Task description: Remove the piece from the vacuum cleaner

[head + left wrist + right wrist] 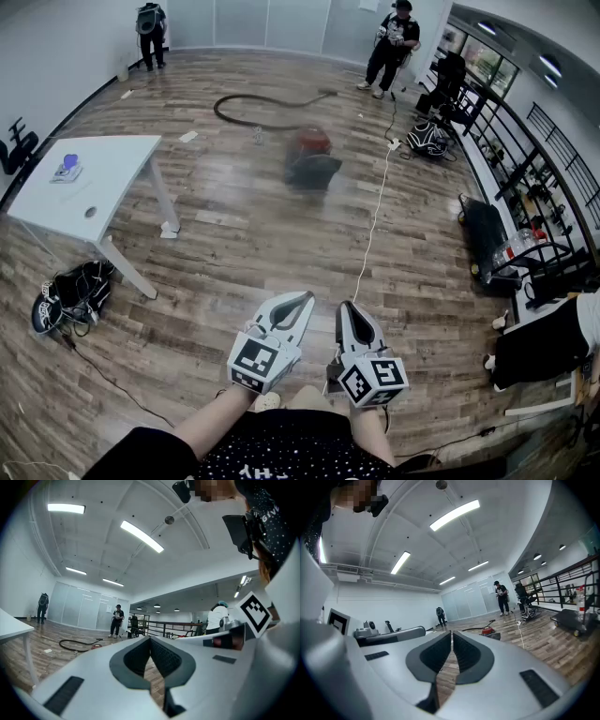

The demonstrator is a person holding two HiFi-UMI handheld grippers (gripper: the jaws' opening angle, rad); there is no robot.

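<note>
A red and black vacuum cleaner (309, 157) stands far off on the wood floor, its black hose (253, 106) curling away behind it to the left. The right gripper view catches the vacuum cleaner (488, 632) small in the distance; the left gripper view shows only the hose (75, 644). My left gripper (305, 298) and right gripper (345, 307) are held side by side near my body, several steps short of the machine. Both have their jaws shut with nothing between them.
A white table (86, 180) stands at the left with a black bag (73, 292) on the floor beside it. A white cable (377, 211) runs across the floor from the vacuum cleaner's side toward me. Two people (391, 45) stand at the far end. A railing (525, 150) and a chair line the right.
</note>
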